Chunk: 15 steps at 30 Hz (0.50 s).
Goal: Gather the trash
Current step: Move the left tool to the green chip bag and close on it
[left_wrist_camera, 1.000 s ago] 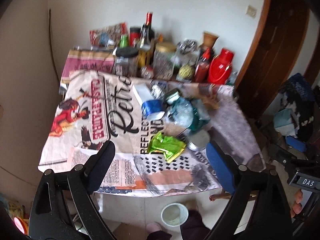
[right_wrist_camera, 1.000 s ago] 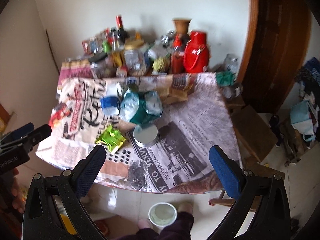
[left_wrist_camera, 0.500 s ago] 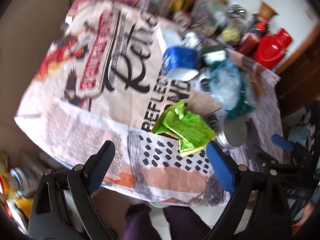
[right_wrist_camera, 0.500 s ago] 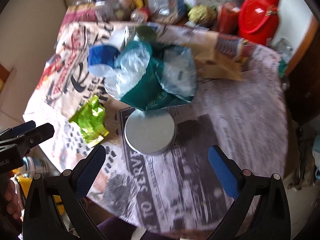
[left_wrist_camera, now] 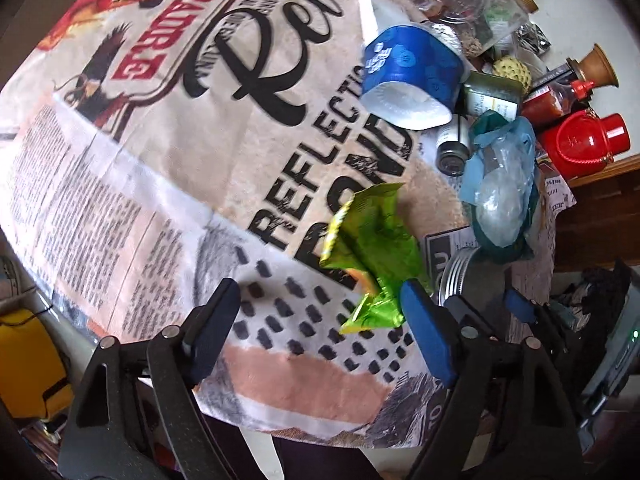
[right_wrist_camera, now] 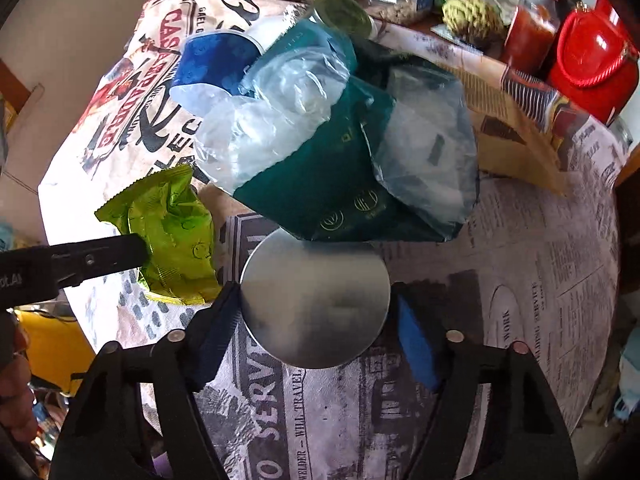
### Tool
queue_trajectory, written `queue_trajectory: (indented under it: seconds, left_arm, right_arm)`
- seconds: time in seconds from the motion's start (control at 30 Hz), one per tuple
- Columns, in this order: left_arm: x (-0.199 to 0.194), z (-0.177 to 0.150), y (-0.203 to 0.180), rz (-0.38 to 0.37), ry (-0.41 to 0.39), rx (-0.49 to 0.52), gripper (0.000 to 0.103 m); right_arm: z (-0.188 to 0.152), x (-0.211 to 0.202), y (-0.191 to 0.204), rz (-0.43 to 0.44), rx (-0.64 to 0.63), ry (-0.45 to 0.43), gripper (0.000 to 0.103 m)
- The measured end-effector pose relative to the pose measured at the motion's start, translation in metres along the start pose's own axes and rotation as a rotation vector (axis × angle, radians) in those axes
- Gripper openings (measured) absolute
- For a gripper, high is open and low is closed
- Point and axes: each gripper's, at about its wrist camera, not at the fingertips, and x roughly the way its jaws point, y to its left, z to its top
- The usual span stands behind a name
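**Two hand-held grippers closing over litter on a newspaper-print surface**

The left hand-held gripper point(left_wrist_camera: 320, 312) points steeply down at the near edge of the surface point(left_wrist_camera: 168, 168), which is covered with a cloth printed like old newspapers. Its jaws are closing. One crumpled green wrapper point(left_wrist_camera: 372, 248) lies just ahead of them, its lower end right beside the blue pad of the right-hand finger point(left_wrist_camera: 424, 328); whether pad and foil touch cannot be told. The other finger stands clear on the dotted print, so nothing is gripped.

The right hand-held gripper point(right_wrist_camera: 316, 312) is also closing. One round silver lid point(right_wrist_camera: 316, 300) lies flat on the surface between its two fingers; the left-hand pad sits at the lid's rim, while a narrow gap shows at the blue pad on the other side, so the jaws do not grip it.

Just beyond the lid lies one dark green bag point(right_wrist_camera: 332, 184) with crumpled clear plastic point(right_wrist_camera: 276, 116) bunched in and over it. One blue paper cup point(left_wrist_camera: 412, 76) lies on its side behind that, its white open mouth facing the camera, and one small dark jar point(left_wrist_camera: 452, 152) lies tipped beside it.

Along the far edge stand one red container point(left_wrist_camera: 580, 144), one red sauce bottle point(left_wrist_camera: 552, 100), one brown vase point(left_wrist_camera: 596, 68) and one clear storage jar point(left_wrist_camera: 488, 12) among more clutter too blurred to count.
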Motion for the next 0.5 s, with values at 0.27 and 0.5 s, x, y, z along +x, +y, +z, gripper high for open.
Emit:
queue_trajectory:
  seconds: [0.27,0.5]
  left_arm:
    - [0.01,0.009,-0.023,-0.014,-0.002,0.088,0.032]
    - [-0.003,0.008,-0.033,-0.046,-0.03,0.206,0.009]
  right_arm:
    - [-0.01,-0.013,-0.005,0.008,0.07,-0.039,0.071]
    - [-0.021,-0.039,-0.001,-0.043,0.156,-0.096,0.071]
